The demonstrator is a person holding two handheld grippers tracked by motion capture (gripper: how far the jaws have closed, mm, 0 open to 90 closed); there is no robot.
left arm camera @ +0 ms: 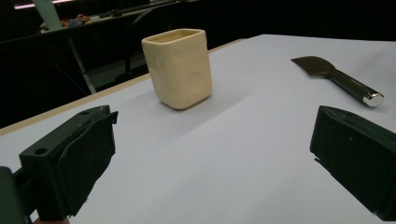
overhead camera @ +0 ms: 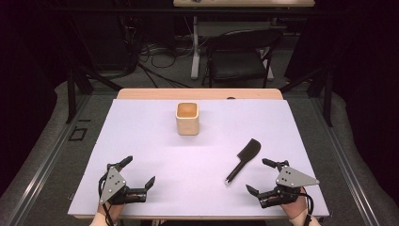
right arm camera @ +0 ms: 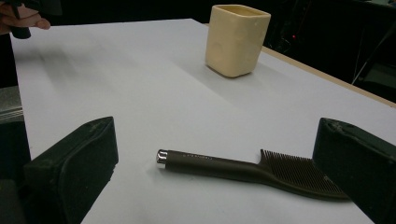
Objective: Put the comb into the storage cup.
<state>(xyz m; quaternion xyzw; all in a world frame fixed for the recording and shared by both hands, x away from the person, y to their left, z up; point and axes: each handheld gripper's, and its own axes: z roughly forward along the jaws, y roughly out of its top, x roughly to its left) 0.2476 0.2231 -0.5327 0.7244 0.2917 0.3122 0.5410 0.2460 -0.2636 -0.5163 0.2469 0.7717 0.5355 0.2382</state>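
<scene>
Both grippers are sitting low at the near edge of the table (overhead camera: 141, 117), jaws spread wide w/ nothing between them. Left gripper (overhead camera: 139, 178) is resting at the near left corner; in its own view the pads are standing far apart w/ the cup (left arm camera: 178, 67) ahead betw. them, well off. Right gripper (overhead camera: 261, 176) is resting at the near right, released, pointing toward the comb (overhead camera: 243, 160), which is lying flat on the white top just beside it, handle end nearest, teeth end angled away toward the far right. In the right gripper view the comb (right arm camera: 252, 170) is lying across the gap in front of the open jaws, not touched. Cup (overhead camera: 187, 118) is standing upright near the far middle, well apart from comb & both grippers.
</scene>
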